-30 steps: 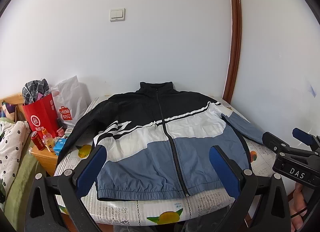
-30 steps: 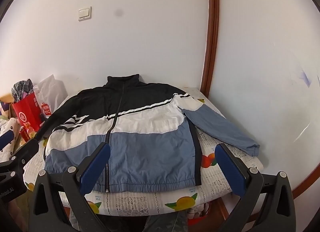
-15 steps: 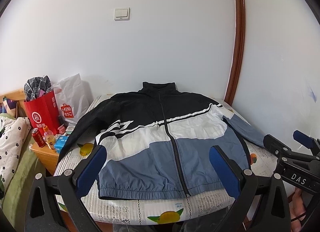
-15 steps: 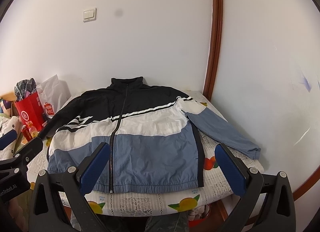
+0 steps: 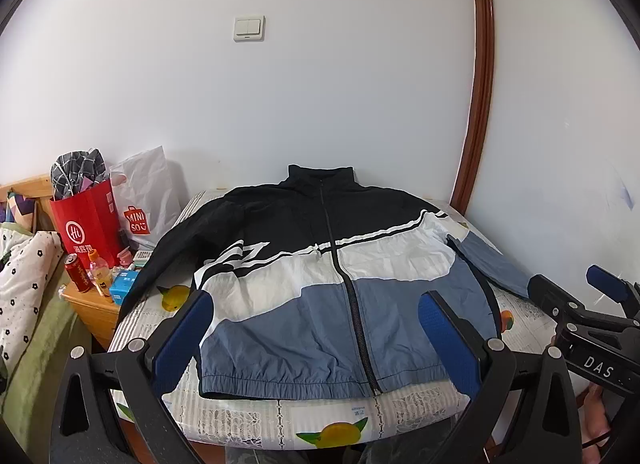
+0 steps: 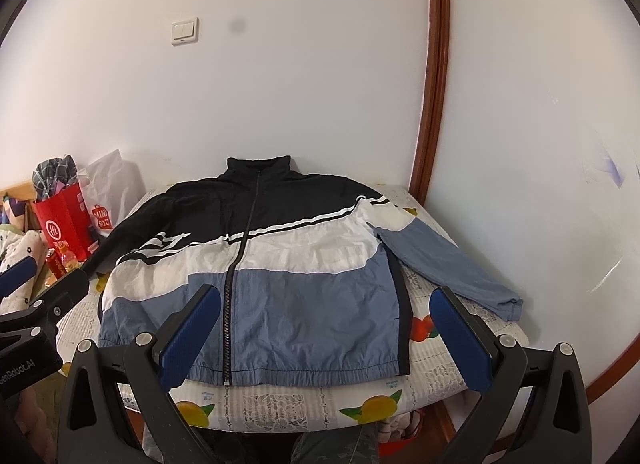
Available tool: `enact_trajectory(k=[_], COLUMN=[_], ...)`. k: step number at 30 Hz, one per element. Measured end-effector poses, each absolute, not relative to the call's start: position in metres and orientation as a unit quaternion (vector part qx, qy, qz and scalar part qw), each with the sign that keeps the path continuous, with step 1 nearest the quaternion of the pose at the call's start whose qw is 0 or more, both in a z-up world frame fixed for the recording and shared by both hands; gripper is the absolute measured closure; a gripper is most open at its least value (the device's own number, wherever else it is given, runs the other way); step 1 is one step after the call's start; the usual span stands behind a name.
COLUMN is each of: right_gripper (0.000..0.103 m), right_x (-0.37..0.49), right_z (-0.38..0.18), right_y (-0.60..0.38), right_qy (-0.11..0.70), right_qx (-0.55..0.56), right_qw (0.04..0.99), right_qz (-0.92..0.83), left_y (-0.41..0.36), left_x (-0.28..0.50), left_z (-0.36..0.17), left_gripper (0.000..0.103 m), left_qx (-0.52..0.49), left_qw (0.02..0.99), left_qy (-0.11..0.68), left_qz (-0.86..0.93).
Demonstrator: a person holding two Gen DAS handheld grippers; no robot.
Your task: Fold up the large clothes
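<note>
Two shopping bags, a red paper bag (image 5: 86, 219) stuffed with checked cloth and a white Miniso bag (image 5: 146, 191), are seen at the far left, with a red can (image 5: 77, 272) and an orange drink bottle (image 5: 100, 272) set on a wooden nightstand (image 5: 94, 310) beside them. The left gripper (image 5: 316, 312) is held wide open and nothing is gripped. A zipped windbreaker jacket (image 5: 320, 280) in black, white and blue is laid flat, front up, on a fruit-print tablecloth (image 5: 280, 414), collar toward the wall. Its blue sleeve (image 6: 444, 268) is stretched out to the right. The right gripper (image 6: 324, 304) is likewise spread wide and holds nothing, poised above the near hem.
</note>
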State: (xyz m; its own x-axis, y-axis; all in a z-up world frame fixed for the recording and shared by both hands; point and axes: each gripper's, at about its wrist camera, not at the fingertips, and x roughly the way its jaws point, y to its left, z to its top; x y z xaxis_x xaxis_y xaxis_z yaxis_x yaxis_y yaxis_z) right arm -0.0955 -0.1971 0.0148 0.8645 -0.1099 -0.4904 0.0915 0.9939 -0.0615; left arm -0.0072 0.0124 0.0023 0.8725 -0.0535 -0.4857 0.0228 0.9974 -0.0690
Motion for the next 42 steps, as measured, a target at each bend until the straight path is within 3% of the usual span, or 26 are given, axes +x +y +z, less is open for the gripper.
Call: enact_trajectory(k=[42], right_gripper=[0.0], right_x=[-0.0907], right_z=[0.0057], right_y=[-0.2001], right_qy=[0.263], right_qx=[-0.026], right_qw=[0.962], right_qz=[-0.066], left_y=[0.0219], left_x=[-0.0028], left_z=[-0.0013], left_gripper=[0.0], left_qx=[-0.039], left_qw=[0.964], left_qy=[0.261], left_qz=[0.002])
